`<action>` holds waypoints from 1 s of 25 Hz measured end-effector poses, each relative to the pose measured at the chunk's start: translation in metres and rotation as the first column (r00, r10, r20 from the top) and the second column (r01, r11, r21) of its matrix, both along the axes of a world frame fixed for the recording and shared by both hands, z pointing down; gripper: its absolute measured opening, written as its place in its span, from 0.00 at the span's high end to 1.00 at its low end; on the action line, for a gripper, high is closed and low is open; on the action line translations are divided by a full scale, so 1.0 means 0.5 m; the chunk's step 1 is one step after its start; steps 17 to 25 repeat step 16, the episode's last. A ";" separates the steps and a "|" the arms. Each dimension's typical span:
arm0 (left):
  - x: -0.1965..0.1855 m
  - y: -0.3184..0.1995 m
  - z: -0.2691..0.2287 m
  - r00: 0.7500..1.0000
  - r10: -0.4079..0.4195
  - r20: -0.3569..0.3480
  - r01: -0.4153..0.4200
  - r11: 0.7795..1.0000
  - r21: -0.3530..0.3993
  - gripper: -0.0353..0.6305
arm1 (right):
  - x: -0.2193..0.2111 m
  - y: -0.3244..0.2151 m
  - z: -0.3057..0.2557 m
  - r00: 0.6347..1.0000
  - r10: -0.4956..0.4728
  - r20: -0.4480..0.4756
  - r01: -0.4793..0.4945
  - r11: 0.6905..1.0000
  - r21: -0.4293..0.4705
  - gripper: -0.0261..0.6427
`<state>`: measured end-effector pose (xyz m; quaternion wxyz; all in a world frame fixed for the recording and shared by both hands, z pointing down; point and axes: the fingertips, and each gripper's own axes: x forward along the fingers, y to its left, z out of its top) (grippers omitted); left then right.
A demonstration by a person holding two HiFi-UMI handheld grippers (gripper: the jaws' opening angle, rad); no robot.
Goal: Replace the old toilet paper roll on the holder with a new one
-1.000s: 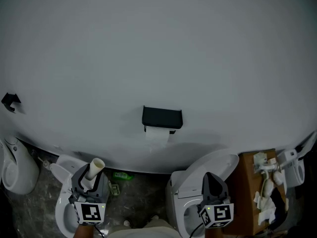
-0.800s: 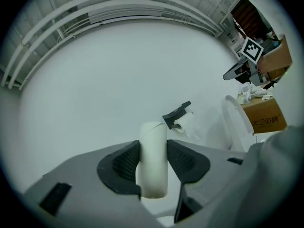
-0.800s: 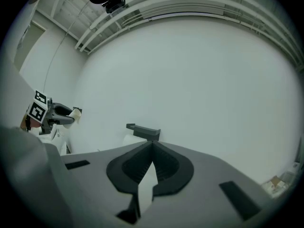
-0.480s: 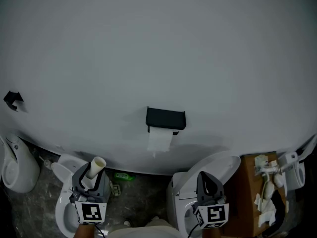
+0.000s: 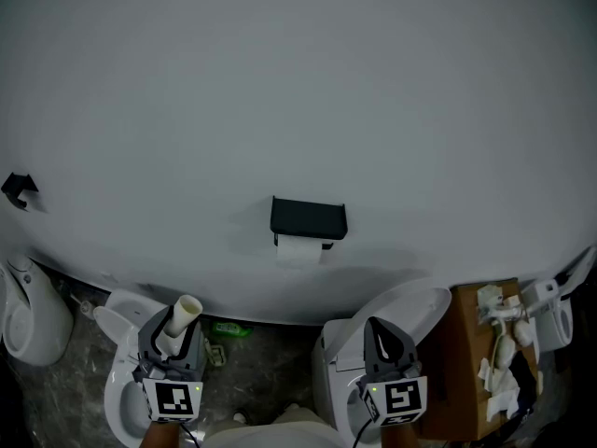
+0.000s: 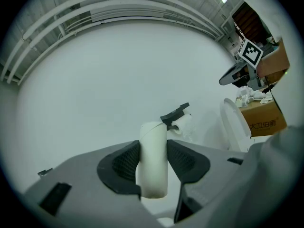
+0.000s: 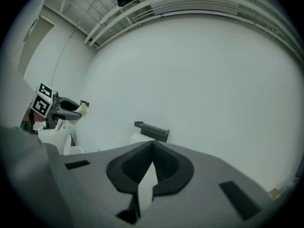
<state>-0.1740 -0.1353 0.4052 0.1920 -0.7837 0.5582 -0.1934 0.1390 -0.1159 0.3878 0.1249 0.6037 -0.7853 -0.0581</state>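
A black wall holder [image 5: 308, 217] carries a white paper roll [image 5: 298, 250] with a short sheet hanging down. My left gripper [image 5: 169, 332], low at the left, is shut on an empty cardboard tube [image 5: 181, 314] that sticks up and forward out of the jaws. In the left gripper view the tube [image 6: 153, 163] stands between both pads, and the holder [image 6: 174, 113] and roll [image 6: 183, 123] lie beyond it. My right gripper [image 5: 381, 327] is shut with nothing in it, low at the right and short of the wall. The right gripper view has the holder [image 7: 152, 130] straight ahead.
A white toilet [image 5: 119, 371] sits under my left gripper and another with its lid up [image 5: 410, 311] under the right. A brown cardboard box [image 5: 471, 362] with crumpled paper stands at the right. A green object [image 5: 229, 329] lies on the floor. A small black fitting [image 5: 19, 189] is on the wall.
My right gripper has shifted a little to the left, still shut. The left gripper and its tube have stayed put.
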 end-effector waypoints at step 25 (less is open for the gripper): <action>-0.014 -0.030 -0.001 1.000 0.017 0.001 -0.017 1.000 0.007 0.68 | -0.036 -0.029 0.011 1.000 -0.016 -0.003 0.016 1.000 0.000 0.96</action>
